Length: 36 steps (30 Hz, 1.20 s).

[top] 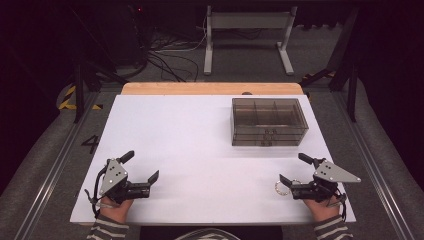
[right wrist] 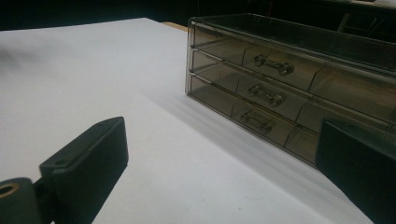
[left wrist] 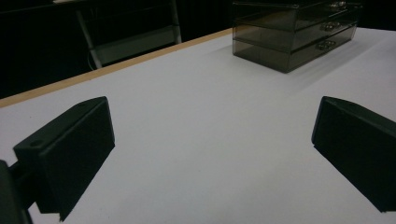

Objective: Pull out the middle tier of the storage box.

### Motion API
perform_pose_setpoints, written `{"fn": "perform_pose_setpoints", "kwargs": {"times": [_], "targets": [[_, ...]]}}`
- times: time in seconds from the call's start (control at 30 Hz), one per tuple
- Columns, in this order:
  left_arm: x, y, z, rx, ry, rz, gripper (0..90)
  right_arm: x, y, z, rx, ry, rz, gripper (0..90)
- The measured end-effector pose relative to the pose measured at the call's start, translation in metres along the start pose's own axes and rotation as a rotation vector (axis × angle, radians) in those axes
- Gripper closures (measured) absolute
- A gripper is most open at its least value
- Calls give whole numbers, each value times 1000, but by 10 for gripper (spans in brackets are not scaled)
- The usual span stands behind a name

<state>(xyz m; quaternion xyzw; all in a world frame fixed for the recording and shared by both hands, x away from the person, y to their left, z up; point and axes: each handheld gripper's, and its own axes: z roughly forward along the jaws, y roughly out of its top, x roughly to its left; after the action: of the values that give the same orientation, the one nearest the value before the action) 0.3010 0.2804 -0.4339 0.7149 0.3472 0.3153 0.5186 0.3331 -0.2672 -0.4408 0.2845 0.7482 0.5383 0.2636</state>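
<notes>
A smoky see-through box of three drawers (top: 268,121) stands on the white table top (top: 200,145) at the back right. Its small bar handles face me. My left gripper (top: 142,165) rests at the near left with its jaws wide apart and nothing between them. My right gripper (top: 292,168) rests at the near right, also open and holding nothing. A small pale ring (top: 281,187) lies on the table just beside the right gripper's nearer fingertip. The left gripper (left wrist: 212,154) looks across bare table toward the box (left wrist: 294,32). The right gripper (right wrist: 224,172) faces the drawer fronts (right wrist: 266,93) from close by.
A wooden strip (top: 210,88) runs along the table's far edge. Beyond it on the dark floor stand a grey metal frame (top: 247,30) and loose cables (top: 170,55). Bare white surface lies between the two grippers and left of the box.
</notes>
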Motion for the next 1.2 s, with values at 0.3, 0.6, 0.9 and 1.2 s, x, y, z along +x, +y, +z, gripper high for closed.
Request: {"fn": "perform_pose_setpoints", "kwargs": {"times": [0.3,0.6,0.9,1.2], "targets": [[-1,1,1,-6,-1,-1,1,1,0,-1,-3,7,-4,34],[-1,0,1,2,-9,7,5,3,2,0,3,7,-8,14],[-5,1,3,20,-7,42,5,5,3,5,30,18,-19,0],[-4,1,3,22,-5,47,5,2,11,12,32,12,-1,0]]}}
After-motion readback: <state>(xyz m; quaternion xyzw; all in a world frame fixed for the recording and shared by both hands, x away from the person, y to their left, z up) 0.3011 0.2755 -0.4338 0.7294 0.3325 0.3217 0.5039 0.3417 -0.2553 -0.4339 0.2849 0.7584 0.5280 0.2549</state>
